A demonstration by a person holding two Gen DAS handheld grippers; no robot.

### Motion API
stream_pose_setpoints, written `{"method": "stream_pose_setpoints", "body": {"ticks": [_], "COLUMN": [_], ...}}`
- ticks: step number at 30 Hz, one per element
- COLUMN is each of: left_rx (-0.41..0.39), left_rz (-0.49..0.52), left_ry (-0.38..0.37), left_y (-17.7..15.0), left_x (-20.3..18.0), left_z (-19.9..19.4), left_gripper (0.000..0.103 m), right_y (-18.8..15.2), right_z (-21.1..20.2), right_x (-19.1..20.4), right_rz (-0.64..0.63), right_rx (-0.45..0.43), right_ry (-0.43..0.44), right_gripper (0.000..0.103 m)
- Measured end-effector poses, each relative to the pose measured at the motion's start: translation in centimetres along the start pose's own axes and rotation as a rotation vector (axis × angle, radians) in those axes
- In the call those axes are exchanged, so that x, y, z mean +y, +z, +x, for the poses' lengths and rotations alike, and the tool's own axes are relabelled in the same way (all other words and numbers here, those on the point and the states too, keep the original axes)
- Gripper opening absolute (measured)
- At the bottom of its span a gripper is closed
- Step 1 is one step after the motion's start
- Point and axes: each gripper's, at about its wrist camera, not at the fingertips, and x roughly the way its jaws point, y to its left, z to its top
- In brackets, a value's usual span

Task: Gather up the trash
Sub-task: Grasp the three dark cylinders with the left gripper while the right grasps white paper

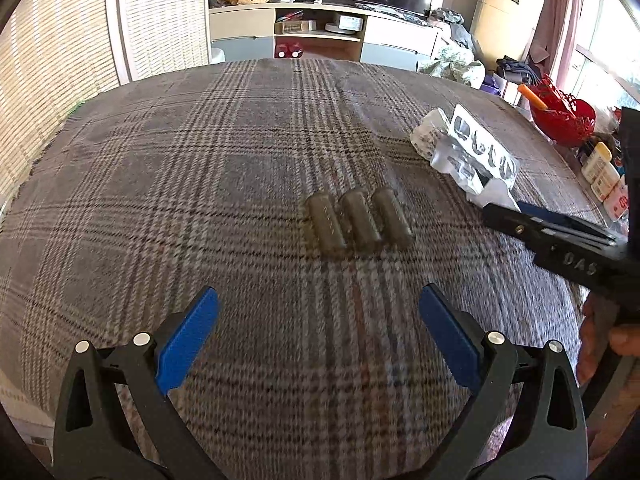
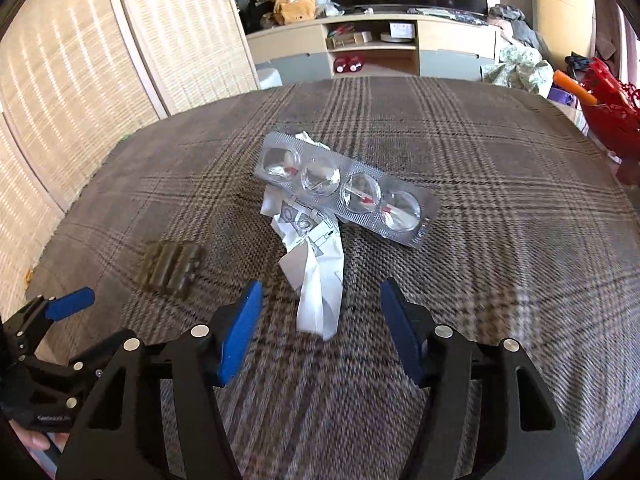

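While I am looking down along the right gripper (image 2: 320, 320), its blue fingers (image 2: 240, 332) are standing partly apart with nothing pressed between them; the tail of the crumpled paper leaflet (image 2: 320, 280) is lying in the gap just ahead of the fingertips, touching neither pad as far as I can tell. Beyond that, the blister pack (image 2: 344, 192) is resting slantwise on top of the paper, further out from the fingers. Off to the left of my right fingers, the olive three-tube piece (image 2: 170, 266) is sitting on the plaid tabletop (image 2: 480, 280).

From the left gripper (image 1: 318, 330), I am seeing its fingers (image 1: 188, 336) spread wide and holding nothing, with the same olive piece (image 1: 358, 222) lying well ahead of them, roughly centred between the two.

The right gripper (image 1: 560, 240) is entering the left view from the right edge, blurred and cut off, so I cannot read its fingers there. A hand (image 1: 600, 340) is partly showing at that edge.

The blister is clear plastic bubbles on silvery foil, four domes in a row; the paper is white, creased and printed with diagrams; the cloth is a coarse brown-grey check weave.
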Motion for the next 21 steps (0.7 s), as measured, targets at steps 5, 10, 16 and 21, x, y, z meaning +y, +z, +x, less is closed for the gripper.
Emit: {"method": "stream_pose_setpoints", "body": {"ticks": [5, 10, 16, 21], "left_rx": [0.002, 0.0, -0.005, -0.02], "left_rz": [-0.002, 0.009, 0.018, 0.047], "left_ry": [-0.013, -0.022, 0.002, 0.055], "left_y": [1.4, 2.2, 3.1, 3.4], "left_x": [-0.8, -2.0, -2.6, -3.1], "left_z": [1.7, 3.0, 4.1, 4.5], "left_gripper": [0.095, 0.095, 0.094, 0.079], "right_y": [0.5, 0.7, 0.4, -0.5], "right_z": [0.8, 0.8, 0.1, -0.7], "right_x": [-0.2, -0.7, -1.0, -1.4], "right_rz": [-0.008, -0.017, -0.045, -0.032], "right_rx": [-0.019, -0.025, -0.027, -0.023], "right_ry": [-0.016, -0.002, 0.016, 0.05], "right_gripper": [0.027, 0.017, 0.015, 0.015]}}
